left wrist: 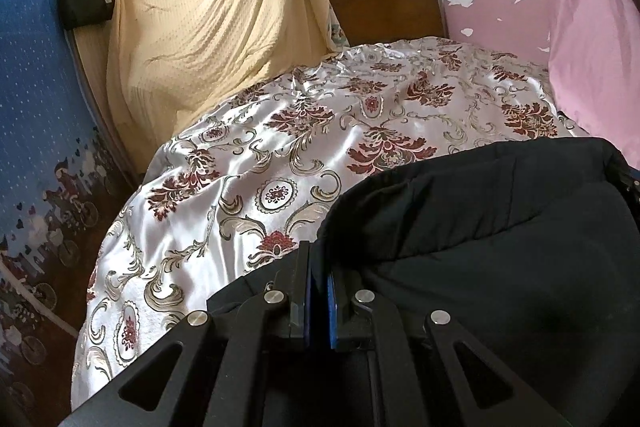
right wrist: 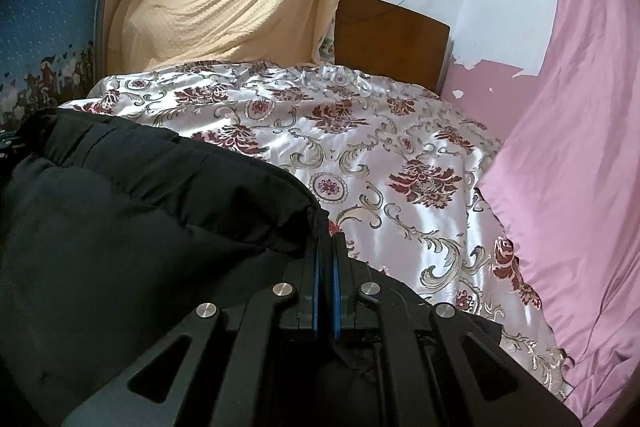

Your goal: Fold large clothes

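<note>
A large black padded garment (left wrist: 500,235) stretches between both grippers above a bed with a shiny floral cover (left wrist: 248,163). In the left wrist view my left gripper (left wrist: 319,259) is shut, its blue-padded jaws pinching the garment's left edge, and the cloth spreads off to the right. In the right wrist view my right gripper (right wrist: 327,247) is shut on the garment's right edge, with the black garment (right wrist: 132,211) bulging to the left. A thin fold of black cloth shows between the blue pads of each. The far corner of the right gripper peeks in at the left view's right edge.
The floral bed cover (right wrist: 400,163) runs back to a brown wooden headboard (right wrist: 390,39). A yellow drape (left wrist: 216,23) and a black bag (left wrist: 86,1) hang at the back left, a blue patterned cloth (left wrist: 36,131) on the left. A pink sheet (right wrist: 568,155) hangs along the right.
</note>
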Demonstrator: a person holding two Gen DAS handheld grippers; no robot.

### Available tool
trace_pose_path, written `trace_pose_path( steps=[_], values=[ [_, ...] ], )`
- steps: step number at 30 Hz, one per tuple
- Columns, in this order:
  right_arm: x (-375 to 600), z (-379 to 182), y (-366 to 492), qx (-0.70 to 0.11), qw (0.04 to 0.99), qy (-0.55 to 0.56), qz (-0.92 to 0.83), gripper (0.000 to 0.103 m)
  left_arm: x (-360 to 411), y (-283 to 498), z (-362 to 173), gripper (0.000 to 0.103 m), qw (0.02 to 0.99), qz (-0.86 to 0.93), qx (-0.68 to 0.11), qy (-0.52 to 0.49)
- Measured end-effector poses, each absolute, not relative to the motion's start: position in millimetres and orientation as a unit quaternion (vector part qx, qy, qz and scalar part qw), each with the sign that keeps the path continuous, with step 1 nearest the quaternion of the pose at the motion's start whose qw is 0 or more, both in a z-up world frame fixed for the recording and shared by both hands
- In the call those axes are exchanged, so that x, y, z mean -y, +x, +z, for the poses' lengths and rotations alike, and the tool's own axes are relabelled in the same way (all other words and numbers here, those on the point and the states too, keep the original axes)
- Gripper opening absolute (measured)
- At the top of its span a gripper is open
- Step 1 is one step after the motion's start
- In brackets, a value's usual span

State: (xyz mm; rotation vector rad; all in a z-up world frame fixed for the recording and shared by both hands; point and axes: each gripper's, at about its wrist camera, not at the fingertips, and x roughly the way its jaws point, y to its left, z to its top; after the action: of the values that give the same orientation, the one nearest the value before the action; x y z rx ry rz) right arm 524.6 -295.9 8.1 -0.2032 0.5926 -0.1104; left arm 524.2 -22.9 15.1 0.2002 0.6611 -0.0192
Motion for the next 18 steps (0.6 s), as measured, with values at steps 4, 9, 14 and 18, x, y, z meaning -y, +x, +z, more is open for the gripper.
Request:
trace_pose_path(
  steps=[4,9,14,18],
  values=[
    [298,7,529,-0.301,0.947,-0.097,-0.05,0.005,19,531,13,0.01,0.936,-0.02,-0.342,0.08],
    [305,7,530,-0.31,0.947,-0.078,-0.029,0.013,6,525,21,0.059,0.941,-0.014,-0.335,0.045],
    [314,23,510,-0.276,0.959,-0.054,-0.013,0.059,-11,490,43,0.093,0.96,-0.021,-0.277,-0.008],
    [316,28,480,-0.263,0.963,-0.035,0.037,0.078,0,459,37,0.095,0.956,-0.085,-0.281,-0.003]
  ],
)
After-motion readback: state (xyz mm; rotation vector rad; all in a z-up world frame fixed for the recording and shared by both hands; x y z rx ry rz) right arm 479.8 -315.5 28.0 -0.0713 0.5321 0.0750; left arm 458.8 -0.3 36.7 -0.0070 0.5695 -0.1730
